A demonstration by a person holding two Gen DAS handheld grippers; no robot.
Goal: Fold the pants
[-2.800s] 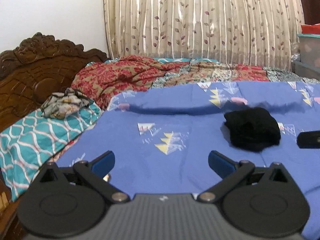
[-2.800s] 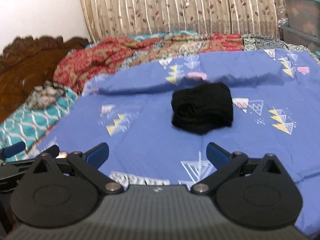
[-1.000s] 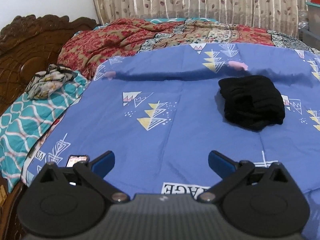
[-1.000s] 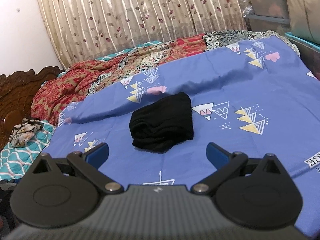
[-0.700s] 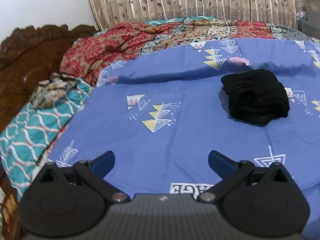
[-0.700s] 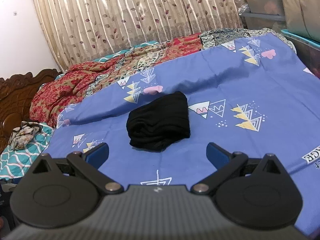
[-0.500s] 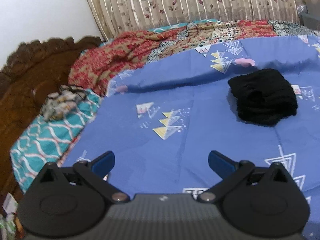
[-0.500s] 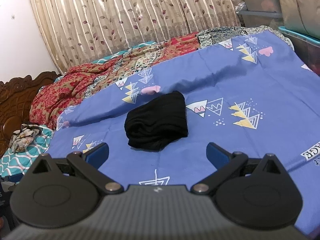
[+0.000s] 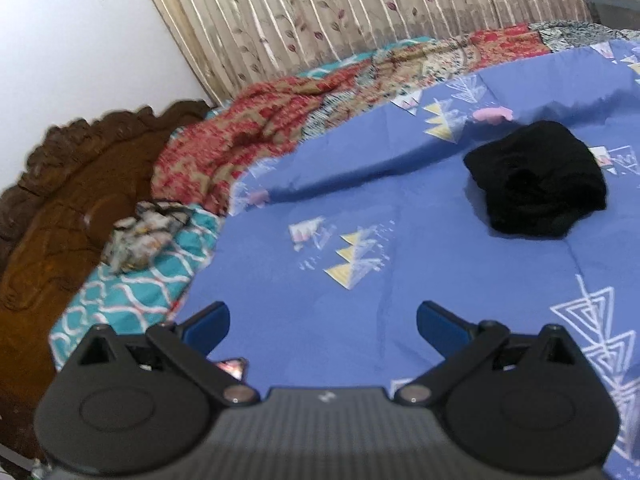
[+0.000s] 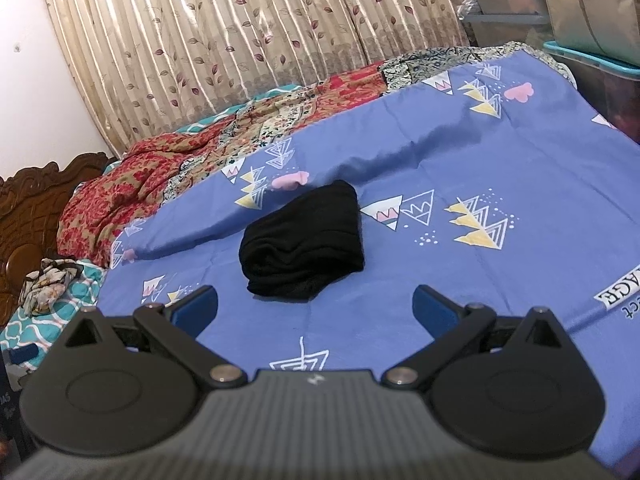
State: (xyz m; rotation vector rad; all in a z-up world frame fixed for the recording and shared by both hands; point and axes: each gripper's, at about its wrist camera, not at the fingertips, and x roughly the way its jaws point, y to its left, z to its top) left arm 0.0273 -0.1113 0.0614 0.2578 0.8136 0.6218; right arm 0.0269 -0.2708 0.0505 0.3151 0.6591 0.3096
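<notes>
Now, pants: the black pants (image 10: 302,240) lie folded into a compact bundle on the blue bedsheet (image 10: 460,168), near the middle of the bed, with nothing touching them.
Left gripper: the left gripper (image 9: 323,322) hangs above the near part of the sheet, jaws spread wide and empty; the pants (image 9: 536,180) sit well ahead and off to its right.
Right gripper: the right gripper (image 10: 315,307) hangs above the sheet with jaws spread wide and empty; the bundle lies ahead of it, roughly between the two fingertips and apart from both.
Sheet: blue with triangle and cloud prints, a long ridge creased across it just beyond the pants.
Bed's far side: a red patterned quilt (image 10: 132,184) is bunched along the far edge, below a leaf-print curtain (image 10: 248,32).
Bed's left end: a carved wooden headboard (image 9: 64,216), a teal wave-print pillow (image 9: 132,292), and a small crumpled patterned cloth (image 9: 146,236) on that pillow.
Right edge: stacked plastic storage bins (image 10: 592,64) beside the bed.
</notes>
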